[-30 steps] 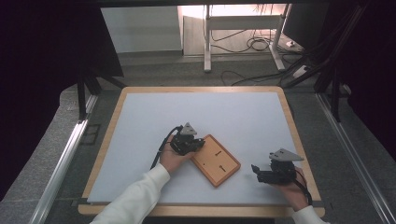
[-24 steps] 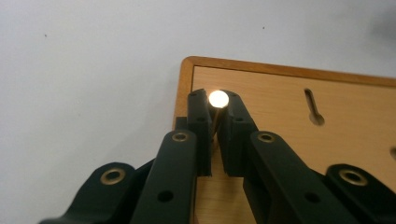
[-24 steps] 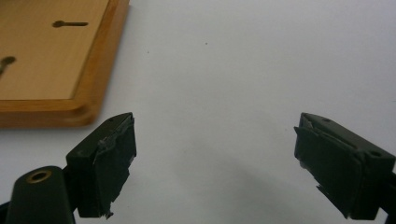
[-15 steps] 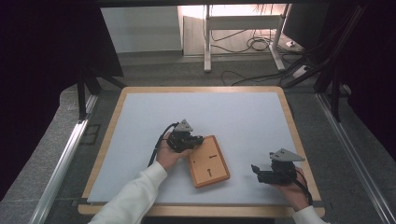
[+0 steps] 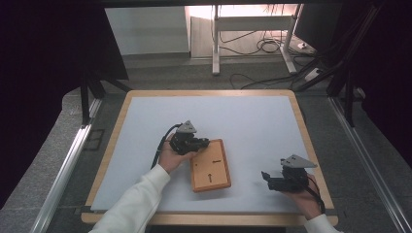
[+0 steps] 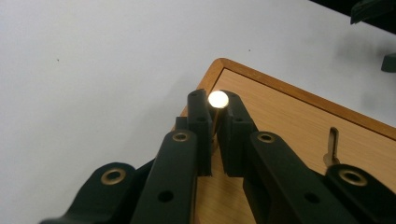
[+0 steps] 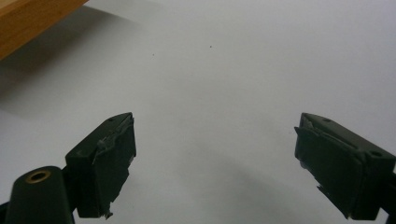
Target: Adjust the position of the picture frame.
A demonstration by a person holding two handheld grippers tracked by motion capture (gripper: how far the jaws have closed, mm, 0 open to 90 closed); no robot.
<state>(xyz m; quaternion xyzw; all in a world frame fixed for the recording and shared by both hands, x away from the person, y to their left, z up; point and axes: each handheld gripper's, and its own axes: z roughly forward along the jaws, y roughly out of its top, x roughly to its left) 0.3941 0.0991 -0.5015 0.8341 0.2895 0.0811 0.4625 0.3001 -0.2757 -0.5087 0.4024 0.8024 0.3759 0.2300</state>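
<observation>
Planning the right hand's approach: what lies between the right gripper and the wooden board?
Nothing: in the high view the stretch of white table surface between the right gripper and the wooden board is bare.

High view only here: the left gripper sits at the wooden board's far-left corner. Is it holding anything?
Observer: Yes. The left gripper is shut on what looks like a thin pin with a bright round head, standing at the corner of the wooden board.
Operator: And the right gripper's jaws?
Observer: The right gripper is wide open, with just bare white table between its jaws.
Operator: That dark mark on the board?
Observer: It is a slot with a small pale piece in it.
</observation>
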